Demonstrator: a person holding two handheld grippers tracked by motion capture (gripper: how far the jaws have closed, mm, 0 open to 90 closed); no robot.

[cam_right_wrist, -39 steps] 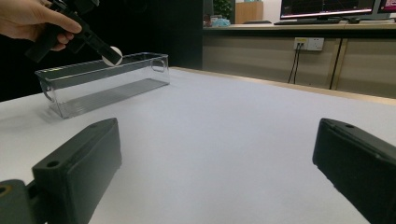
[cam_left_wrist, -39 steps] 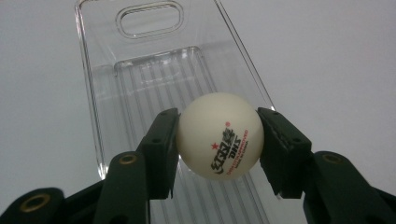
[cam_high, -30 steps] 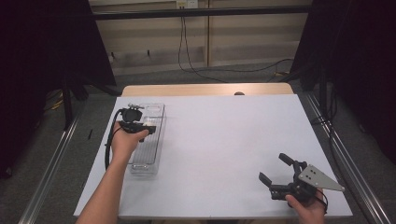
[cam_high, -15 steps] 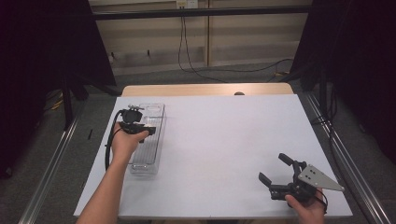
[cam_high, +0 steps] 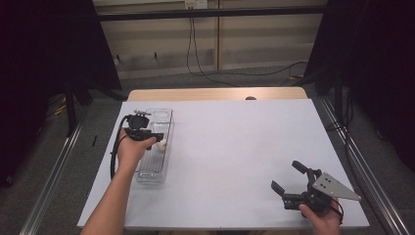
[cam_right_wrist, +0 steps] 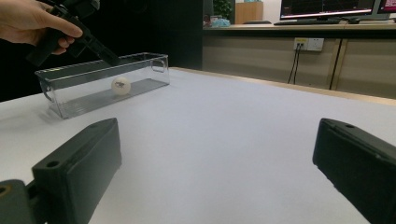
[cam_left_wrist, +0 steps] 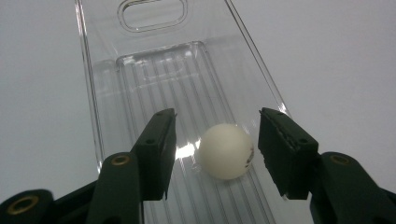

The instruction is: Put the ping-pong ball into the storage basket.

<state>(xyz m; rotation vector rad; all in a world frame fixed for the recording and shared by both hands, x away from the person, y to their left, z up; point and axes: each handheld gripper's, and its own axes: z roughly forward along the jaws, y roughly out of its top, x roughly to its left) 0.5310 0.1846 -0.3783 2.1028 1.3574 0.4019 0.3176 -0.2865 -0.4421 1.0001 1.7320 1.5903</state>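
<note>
A white ball (cam_left_wrist: 226, 151) lies on the ribbed floor of a clear plastic tray (cam_left_wrist: 100, 88). My left gripper (cam_left_wrist: 217, 135) straddles it; its jaws have just been opening, and a small gap shows on each side of the ball. In the high view the left gripper (cam_high: 159, 139) reaches down into the tray (cam_high: 147, 176) at the table's left, with the ball (cam_high: 162, 143) at its tips. My right gripper (cam_high: 286, 175) rests open near the front right corner, nothing between its jaws. From the right gripper view (cam_right_wrist: 219, 158) I see the tray (cam_right_wrist: 70, 100) and ball (cam_right_wrist: 121, 86) far off.
The white table (cam_high: 235, 147) stretches between the two hands. A wooden strip (cam_high: 215, 94) runs along its far edge, and metal rails (cam_high: 49, 186) flank both sides. Cables hang on the back wall.
Both hands stay where they were. The high view is too coarse to show any difference at the left jaws.
</note>
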